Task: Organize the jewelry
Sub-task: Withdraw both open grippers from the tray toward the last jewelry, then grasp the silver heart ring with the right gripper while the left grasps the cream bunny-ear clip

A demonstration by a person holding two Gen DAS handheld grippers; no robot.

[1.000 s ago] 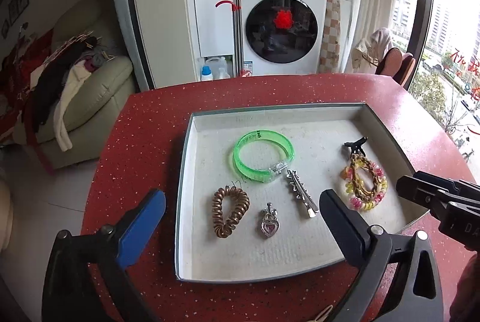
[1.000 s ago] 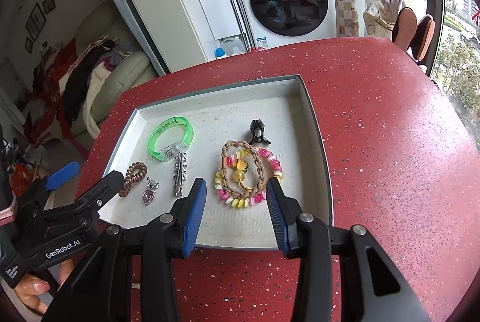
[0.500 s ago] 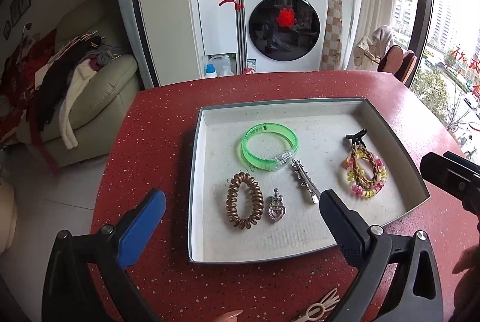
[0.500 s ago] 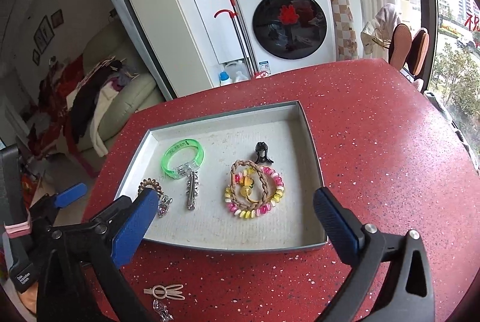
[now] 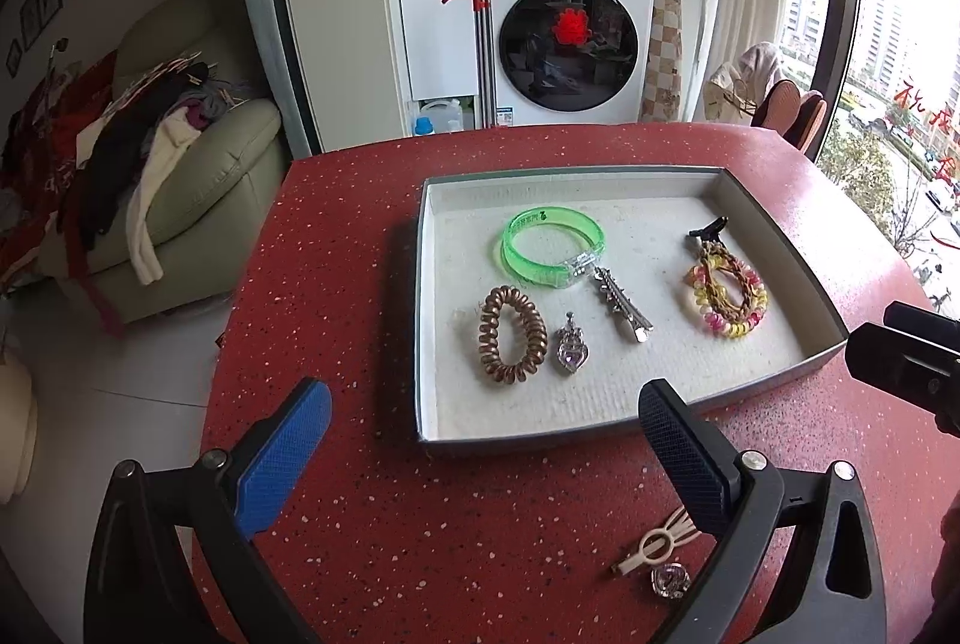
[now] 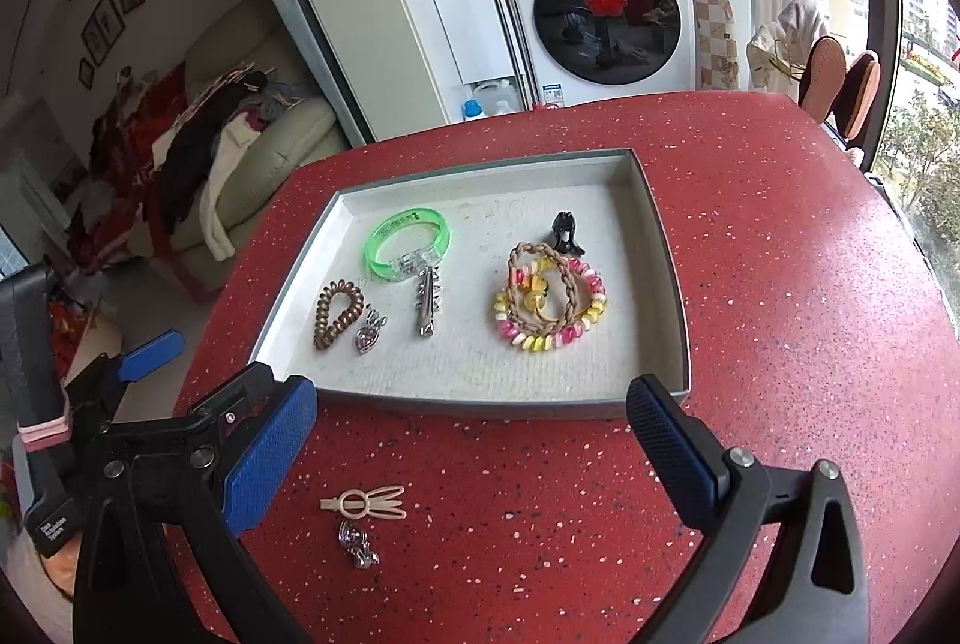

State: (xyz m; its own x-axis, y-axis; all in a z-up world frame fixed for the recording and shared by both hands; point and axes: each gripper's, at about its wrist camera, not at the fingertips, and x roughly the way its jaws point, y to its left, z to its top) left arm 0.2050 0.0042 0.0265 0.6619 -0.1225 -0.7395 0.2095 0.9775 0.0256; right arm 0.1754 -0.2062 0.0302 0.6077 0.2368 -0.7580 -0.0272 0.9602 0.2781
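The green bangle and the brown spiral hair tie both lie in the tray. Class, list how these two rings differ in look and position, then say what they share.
1. The green bangle is smooth, translucent plastic with a clear clasp; the brown spiral hair tie is a coiled, metallic-brown cord.
2. The green bangle lies farther back, touching the silver hair clip; the brown spiral hair tie lies nearer, beside the heart pendant.

Shared: both are closed loops lying flat inside the tray.

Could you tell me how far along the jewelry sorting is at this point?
Mostly done: the green bangle, coil hair tie, heart pendant, silver clip and beaded bracelets lie in the tray. Nothing is in hand; the left gripper and right gripper are open. Left: the beige hair clip and silver charm on the table.
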